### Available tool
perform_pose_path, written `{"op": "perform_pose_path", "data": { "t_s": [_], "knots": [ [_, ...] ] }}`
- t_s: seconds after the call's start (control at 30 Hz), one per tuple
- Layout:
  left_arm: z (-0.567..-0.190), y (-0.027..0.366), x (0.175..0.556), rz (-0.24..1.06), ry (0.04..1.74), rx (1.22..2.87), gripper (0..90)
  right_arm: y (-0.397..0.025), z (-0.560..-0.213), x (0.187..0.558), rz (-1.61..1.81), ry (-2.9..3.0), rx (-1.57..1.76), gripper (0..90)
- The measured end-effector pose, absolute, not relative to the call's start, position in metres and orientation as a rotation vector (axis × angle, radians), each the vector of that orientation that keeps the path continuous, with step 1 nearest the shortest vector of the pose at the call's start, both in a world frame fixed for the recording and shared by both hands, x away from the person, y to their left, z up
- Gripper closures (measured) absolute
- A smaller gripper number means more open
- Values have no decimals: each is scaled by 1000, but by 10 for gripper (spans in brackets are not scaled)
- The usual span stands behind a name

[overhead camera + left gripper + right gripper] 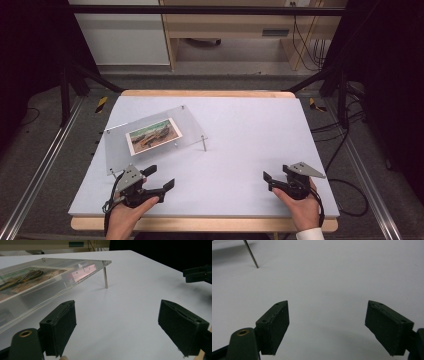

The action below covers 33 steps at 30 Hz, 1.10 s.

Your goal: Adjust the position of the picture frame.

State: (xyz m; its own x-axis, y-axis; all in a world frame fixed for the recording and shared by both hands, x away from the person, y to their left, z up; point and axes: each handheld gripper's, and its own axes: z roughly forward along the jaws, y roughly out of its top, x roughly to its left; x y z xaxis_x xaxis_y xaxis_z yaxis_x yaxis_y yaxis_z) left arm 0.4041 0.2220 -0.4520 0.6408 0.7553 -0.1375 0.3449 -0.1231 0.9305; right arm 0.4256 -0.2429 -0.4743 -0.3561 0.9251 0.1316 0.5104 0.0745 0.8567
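Lying ahead of the left gripper point(159, 178), whose jaws are spread empty, the clear acrylic frame point(187, 122) on metal legs is set rear-left on the table point(250, 130), well apart from the equally unclenched right gripper point(267, 181); no writing can be read on its photo point(153, 135).

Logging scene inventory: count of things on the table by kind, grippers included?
Clear acrylic frame on metal standoff legs: 1
Photo print in the frame: 1
Handheld grippers, fingers spread, holding nothing: 2, left gripper and right gripper
Total: 4
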Motion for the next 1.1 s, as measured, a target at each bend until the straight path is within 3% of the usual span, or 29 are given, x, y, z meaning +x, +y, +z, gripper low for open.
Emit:
{"op": "perform_pose_path", "data": {
  "t_s": [1.1],
  "knots": [
    [-441, 277, 361, 623, 1069, 1627, 135, -244, -475, 427, 1184, 1906, 1431, 204]
  ]
}}
